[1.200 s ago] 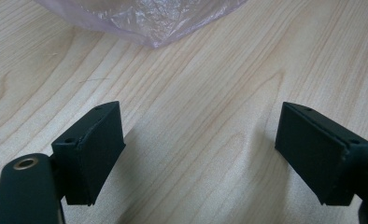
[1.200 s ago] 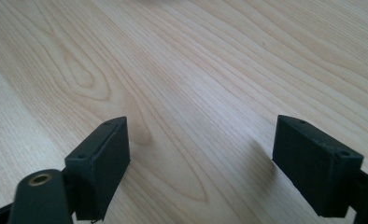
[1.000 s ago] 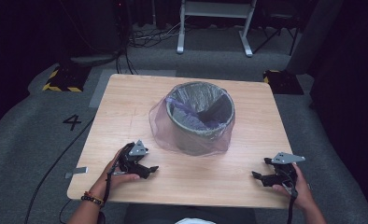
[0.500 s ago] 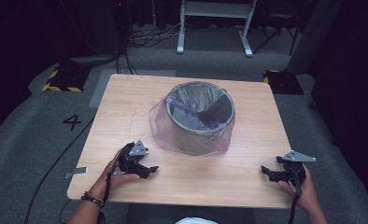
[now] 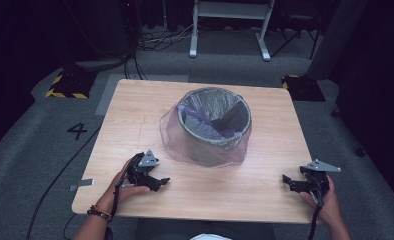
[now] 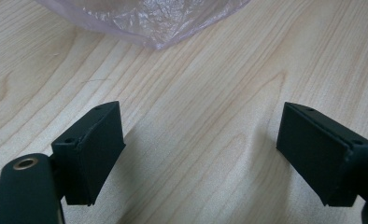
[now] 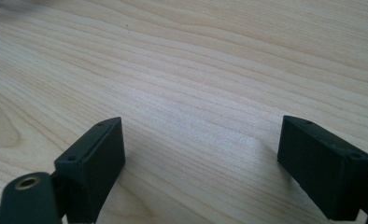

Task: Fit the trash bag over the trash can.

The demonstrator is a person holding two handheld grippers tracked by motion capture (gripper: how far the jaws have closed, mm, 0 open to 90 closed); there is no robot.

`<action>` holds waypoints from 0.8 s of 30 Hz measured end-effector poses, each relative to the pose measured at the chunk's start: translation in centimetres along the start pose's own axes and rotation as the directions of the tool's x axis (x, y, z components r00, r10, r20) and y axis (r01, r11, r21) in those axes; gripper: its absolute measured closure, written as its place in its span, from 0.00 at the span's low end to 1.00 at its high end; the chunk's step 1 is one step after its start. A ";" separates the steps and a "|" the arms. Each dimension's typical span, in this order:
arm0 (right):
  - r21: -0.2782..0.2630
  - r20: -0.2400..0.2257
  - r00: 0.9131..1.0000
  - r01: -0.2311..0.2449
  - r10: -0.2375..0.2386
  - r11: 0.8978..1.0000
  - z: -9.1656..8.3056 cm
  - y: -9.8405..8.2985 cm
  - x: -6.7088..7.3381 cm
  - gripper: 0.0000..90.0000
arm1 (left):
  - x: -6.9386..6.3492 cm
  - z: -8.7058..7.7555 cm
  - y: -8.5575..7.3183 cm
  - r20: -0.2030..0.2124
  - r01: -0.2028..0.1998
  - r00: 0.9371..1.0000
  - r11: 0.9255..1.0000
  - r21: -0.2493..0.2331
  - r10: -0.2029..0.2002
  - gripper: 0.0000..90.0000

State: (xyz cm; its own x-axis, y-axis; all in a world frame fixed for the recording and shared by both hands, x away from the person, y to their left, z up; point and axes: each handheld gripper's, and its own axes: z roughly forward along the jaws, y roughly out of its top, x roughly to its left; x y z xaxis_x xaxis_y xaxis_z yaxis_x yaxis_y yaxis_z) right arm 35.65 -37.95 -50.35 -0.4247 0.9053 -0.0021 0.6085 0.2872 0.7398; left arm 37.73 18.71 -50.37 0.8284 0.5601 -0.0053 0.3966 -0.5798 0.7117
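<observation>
A pale wood-grain counter (image 5: 265, 195) stands on grey carpet in a dim room. Near its middle stands a grey mesh waste bin (image 5: 216, 125), upright, lined with a thin purple plastic bag (image 5: 172, 137) that spills over the rim and puffs out around the bin down to the counter. At about seven o'clock from the bin, near the front edge, the left claw (image 5: 157, 181) lies on the wood in the person's left hand (image 5: 127, 182), its jaws wide apart with nothing between them; in the left gripper view bare grain runs between the two black pads, and the crumpled edge of the bag lies at twelve o'clock, apart from them. At about four o'clock from the bin, at the front right corner, the right claw (image 5: 290, 182) sits in the right hand (image 5: 325, 202), also spread wide and empty, over plain wood in the right gripper view. On the floor at nine o'clock is a painted number 4 (image 5: 78, 131); yellow-and-black striped blocks (image 5: 65, 86) sit at ten o'clock, cables (image 5: 155, 42) and a white metal frame (image 5: 230, 25) at twelve.
</observation>
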 end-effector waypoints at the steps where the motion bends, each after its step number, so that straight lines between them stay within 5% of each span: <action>1: 0.000 0.000 1.000 0.000 0.000 1.000 0.0 0.0 0.0 0.17 | 0.0 0.0 0.0 0.000 0.000 1.000 1.000 0.000 0.000 0.16; 24: 0.000 0.002 1.000 -0.003 0.003 1.000 0.0 0.0 0.0 0.16 | 0.0 0.0 0.0 0.002 0.003 1.000 1.000 0.002 -0.003 0.16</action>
State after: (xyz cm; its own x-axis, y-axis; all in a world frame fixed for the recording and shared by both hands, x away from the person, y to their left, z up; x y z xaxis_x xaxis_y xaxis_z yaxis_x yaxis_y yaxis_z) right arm 35.69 -37.90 -50.35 -0.4221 0.9065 -0.0012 0.6098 0.2850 0.7396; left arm 37.77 18.71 -50.36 0.8281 0.5605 -0.0086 0.3994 -0.5792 0.7106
